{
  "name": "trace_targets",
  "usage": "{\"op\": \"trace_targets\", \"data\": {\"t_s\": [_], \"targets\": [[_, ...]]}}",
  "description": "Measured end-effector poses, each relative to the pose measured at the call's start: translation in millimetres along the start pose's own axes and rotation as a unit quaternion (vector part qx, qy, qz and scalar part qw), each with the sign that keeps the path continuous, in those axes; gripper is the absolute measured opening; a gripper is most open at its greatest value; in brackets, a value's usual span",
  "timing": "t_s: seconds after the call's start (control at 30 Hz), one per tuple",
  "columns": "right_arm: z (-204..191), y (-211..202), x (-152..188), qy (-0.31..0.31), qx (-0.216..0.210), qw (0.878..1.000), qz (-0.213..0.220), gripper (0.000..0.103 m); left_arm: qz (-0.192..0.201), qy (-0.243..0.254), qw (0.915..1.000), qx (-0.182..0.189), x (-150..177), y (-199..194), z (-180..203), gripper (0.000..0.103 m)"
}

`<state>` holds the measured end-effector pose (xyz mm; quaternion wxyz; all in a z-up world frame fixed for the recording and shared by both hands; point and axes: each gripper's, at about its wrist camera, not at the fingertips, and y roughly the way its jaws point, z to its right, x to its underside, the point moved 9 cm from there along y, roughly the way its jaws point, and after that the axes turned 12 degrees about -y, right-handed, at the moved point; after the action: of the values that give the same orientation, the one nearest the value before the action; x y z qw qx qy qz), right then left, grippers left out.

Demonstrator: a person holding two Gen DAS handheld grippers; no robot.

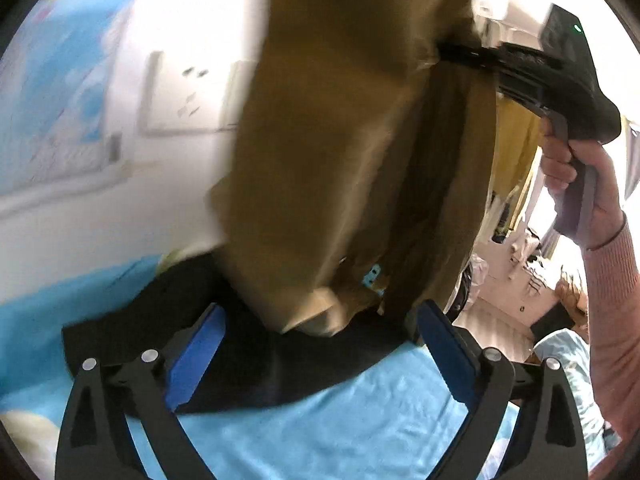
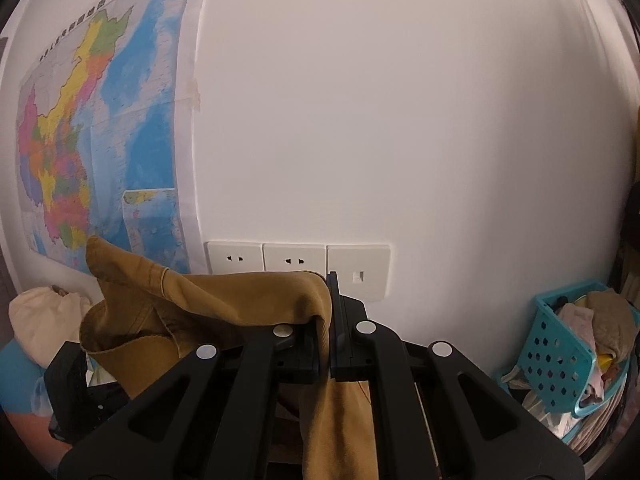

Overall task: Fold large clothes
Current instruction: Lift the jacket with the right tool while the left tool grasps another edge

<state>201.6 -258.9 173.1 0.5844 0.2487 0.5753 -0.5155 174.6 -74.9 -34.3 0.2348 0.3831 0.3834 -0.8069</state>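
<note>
Your right tool [image 2: 330,320], jaws clamped tight, holds the tan cotton garment [image 1: 344,152] aloft at twelve o'clock. Your left tool [image 1: 320,344] gapes wide and empty over black cloth [image 1: 248,364] on the light-blue bed sheet [image 1: 360,420].

clothes [image 1: 340,160]: brown like mustard
dark cloth [image 1: 248,360]: black
bed sheet [image 1: 360,420]: light blue
finger pads [image 1: 196,364]: bright blue
basket [image 2: 560,344]: teal with little holes
map [image 2: 80,128]: blue sea, many-coloured patches
wall [image 2: 400,120]: white
</note>
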Motion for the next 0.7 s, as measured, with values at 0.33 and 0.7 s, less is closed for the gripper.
{"op": "trace_targets", "data": {"t_s": [0.33,0.7], "targets": [[35,-66,-29,0.015,0.044,0.998,0.043,0.003,-0.015,-0.022,0.9959,-0.086,-48,14,-4,0.001],[25,-264,-137,-0.023,0.066,0.976,0.206,0.003,0.155,0.056,0.9860,-0.027,-144,-138,142,0.001]]}}
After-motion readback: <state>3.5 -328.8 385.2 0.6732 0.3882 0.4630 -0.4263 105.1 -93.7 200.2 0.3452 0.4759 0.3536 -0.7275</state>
